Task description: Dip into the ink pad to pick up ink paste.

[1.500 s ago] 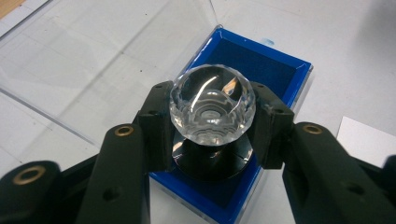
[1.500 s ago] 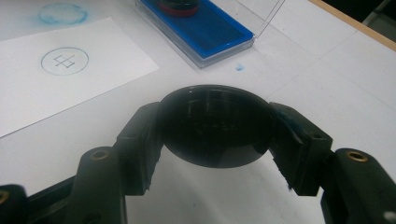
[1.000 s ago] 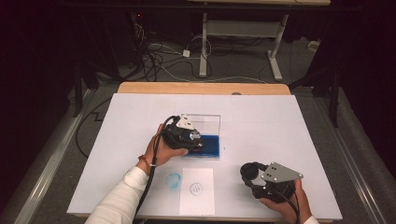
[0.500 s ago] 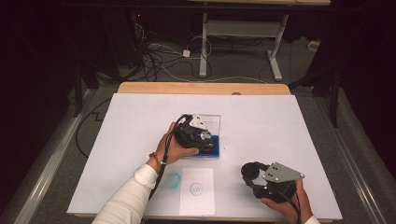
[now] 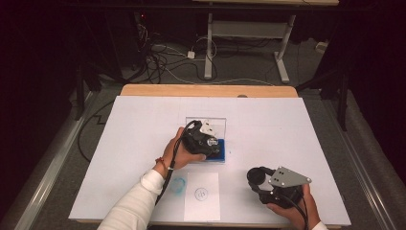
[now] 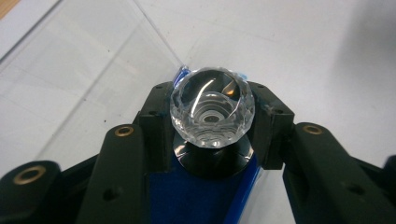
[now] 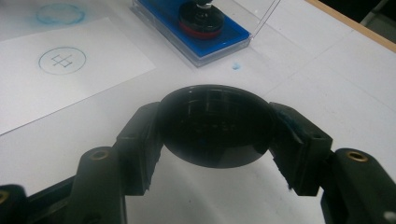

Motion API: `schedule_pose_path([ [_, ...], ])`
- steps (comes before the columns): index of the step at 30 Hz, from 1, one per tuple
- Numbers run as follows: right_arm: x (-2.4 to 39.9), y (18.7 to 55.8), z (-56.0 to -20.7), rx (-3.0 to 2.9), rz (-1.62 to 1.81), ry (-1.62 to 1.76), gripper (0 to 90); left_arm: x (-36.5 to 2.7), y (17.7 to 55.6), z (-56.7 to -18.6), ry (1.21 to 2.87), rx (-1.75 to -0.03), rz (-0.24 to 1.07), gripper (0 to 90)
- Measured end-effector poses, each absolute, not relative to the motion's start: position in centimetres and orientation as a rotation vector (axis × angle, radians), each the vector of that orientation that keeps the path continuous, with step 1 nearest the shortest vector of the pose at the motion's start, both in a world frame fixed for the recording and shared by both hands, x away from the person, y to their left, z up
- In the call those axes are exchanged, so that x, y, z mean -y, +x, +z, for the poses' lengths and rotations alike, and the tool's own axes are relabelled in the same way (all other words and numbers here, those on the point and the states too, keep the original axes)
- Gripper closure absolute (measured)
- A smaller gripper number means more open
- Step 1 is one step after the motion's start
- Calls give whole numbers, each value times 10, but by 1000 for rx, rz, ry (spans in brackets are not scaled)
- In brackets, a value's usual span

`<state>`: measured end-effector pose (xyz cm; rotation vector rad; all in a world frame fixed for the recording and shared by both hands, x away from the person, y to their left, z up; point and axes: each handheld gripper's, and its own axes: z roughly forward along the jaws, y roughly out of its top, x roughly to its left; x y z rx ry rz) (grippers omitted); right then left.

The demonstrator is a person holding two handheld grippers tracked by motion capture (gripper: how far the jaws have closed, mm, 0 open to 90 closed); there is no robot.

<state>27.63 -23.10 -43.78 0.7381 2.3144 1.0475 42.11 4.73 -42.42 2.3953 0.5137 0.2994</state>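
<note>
The stamp (image 6: pixel 212 122), with a faceted clear crystal knob on a black round base, sat on the blue ink pad (image 7: pixel 198 28) inside a clear-lidded case (image 5: pixel 207 125), mid-table. The left gripper (image 6: pixel 212 116) was closed on the knob, one jaw pressed against each side, holding it upright on the pad; the same gripper (image 5: pixel 206 142) sat over the case in the high view. Judgement: inking step in hand.

The right gripper (image 7: pixel 215 126) was clamped around a black round cap (image 7: pixel 215 125), probably the stamp's cover, held just above the table near the front right; its place in the high view (image 5: pixel 262 178) was well apart from the pad.

A white paper slip (image 5: pixel 202 195) lay at the front edge carrying one blue circular print (image 7: pixel 62 60) with a grid-like mark inside; the characters were too small to read. A smeared blue ring (image 5: pixel 178 186) marked the white table cover (image 5: pixel 297 124) just left of the slip, and a small blue speck (image 7: pixel 236 66) lay near the case.

Progress, judged: one impression already on the paper, cap off, stamp re-inking; left to do is stamp again or recap. No brand or legible writing anywhere.
</note>
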Motion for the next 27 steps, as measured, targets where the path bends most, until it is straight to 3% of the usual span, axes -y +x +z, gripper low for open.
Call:
schedule_pose_path([
  [8, 231, 276, -438, -2314, 1047, 739, 386, -52, 425, -429, 2355, -531, 250, 546],
  [27, 231, 277, -439, -2311, 1047, 753, 386, -52, 420, -432, 2346, -533, 286, 546],
])
